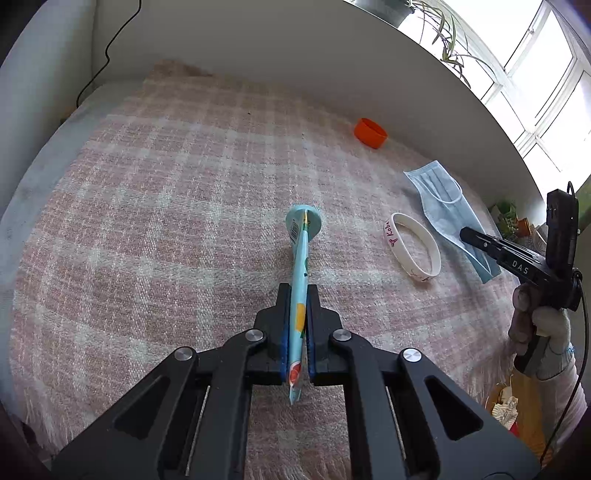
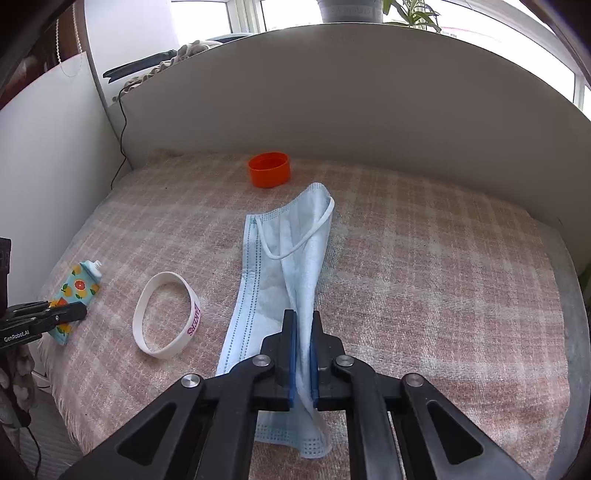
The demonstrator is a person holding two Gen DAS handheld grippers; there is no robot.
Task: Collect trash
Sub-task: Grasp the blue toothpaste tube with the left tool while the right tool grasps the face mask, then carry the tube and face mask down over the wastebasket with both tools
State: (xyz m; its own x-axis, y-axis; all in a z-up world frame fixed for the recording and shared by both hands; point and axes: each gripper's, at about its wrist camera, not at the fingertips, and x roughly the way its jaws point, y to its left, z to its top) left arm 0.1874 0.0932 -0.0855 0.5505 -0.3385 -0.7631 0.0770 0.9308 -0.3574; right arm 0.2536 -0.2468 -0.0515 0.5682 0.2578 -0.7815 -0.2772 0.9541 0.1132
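Note:
My left gripper (image 1: 298, 295) is shut on a flattened light-blue tube (image 1: 301, 266) printed with orange fruit; it also shows in the right wrist view (image 2: 79, 286), lying on the blanket. My right gripper (image 2: 303, 317) is shut on a blue face mask (image 2: 284, 258), whose far part rests on the blanket; the mask shows in the left wrist view (image 1: 439, 199) with the right gripper (image 1: 466, 233) on its near end. An orange cap (image 1: 370, 133) (image 2: 269, 170) stands near the back wall. A white wristband (image 1: 415, 251) (image 2: 166, 314) lies between tube and mask.
Everything lies on a pink plaid blanket (image 1: 166, 206) (image 2: 443, 277) bounded by a white wall behind and at the left. A black cable (image 2: 122, 133) hangs in the left corner. Plants (image 1: 448, 33) stand by the window.

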